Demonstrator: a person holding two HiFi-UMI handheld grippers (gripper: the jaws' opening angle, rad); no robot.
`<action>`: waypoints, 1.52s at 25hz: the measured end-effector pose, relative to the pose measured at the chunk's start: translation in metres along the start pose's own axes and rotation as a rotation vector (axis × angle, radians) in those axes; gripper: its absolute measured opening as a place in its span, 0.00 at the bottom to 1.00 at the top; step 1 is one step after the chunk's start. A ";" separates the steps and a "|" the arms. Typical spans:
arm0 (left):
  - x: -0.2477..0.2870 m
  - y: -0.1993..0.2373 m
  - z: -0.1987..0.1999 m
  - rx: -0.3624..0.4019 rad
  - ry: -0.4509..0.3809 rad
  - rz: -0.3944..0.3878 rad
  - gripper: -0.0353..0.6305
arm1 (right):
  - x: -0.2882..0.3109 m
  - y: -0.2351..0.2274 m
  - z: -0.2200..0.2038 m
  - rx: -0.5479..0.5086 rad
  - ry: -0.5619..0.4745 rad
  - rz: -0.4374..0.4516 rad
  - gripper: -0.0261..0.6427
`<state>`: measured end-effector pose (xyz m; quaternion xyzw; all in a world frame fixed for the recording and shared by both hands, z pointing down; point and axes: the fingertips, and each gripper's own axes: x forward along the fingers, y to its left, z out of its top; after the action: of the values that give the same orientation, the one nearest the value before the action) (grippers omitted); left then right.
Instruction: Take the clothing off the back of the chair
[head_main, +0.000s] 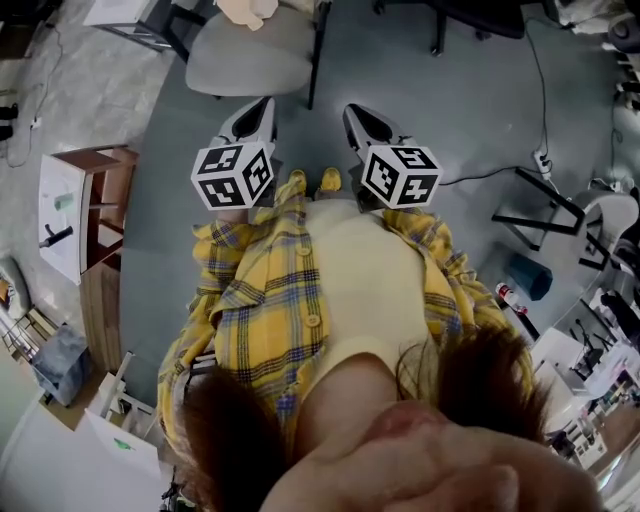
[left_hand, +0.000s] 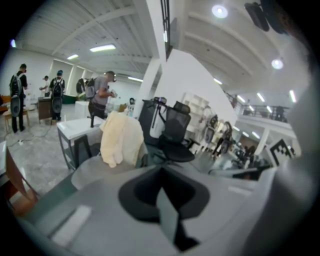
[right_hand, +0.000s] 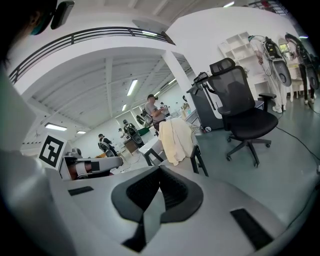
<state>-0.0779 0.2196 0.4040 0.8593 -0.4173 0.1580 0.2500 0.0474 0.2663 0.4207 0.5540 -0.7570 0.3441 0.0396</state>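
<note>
A cream garment (left_hand: 120, 137) hangs over the back of a grey-seated chair (left_hand: 92, 167) ahead of me. The right gripper view has the same garment (right_hand: 175, 140) draped on the chair back, and in the head view only a bit of it (head_main: 250, 10) shows at the top edge behind the grey seat (head_main: 245, 50). My left gripper (head_main: 262, 108) and right gripper (head_main: 357, 114) are held side by side, pointing at the chair and short of its seat. Both are shut with nothing between their jaws.
A black office chair (right_hand: 242, 112) stands right of the draped chair. A white desk (left_hand: 80, 127) sits behind it. A wooden stand (head_main: 95, 205) is at the left, and a cable and power strip (head_main: 543, 158) lie on the floor at the right. Several people stand far off.
</note>
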 end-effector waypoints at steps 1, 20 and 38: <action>0.004 -0.002 0.000 0.004 0.006 0.002 0.06 | 0.000 -0.003 0.000 0.003 0.003 0.003 0.06; 0.037 0.018 0.021 0.045 0.005 0.014 0.06 | 0.027 -0.021 0.021 0.001 0.008 0.015 0.06; 0.106 0.114 0.086 0.083 0.055 -0.015 0.06 | 0.154 -0.006 0.086 -0.012 0.047 -0.013 0.06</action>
<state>-0.1001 0.0436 0.4178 0.8673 -0.3970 0.1969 0.2268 0.0213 0.0917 0.4265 0.5505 -0.7544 0.3520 0.0628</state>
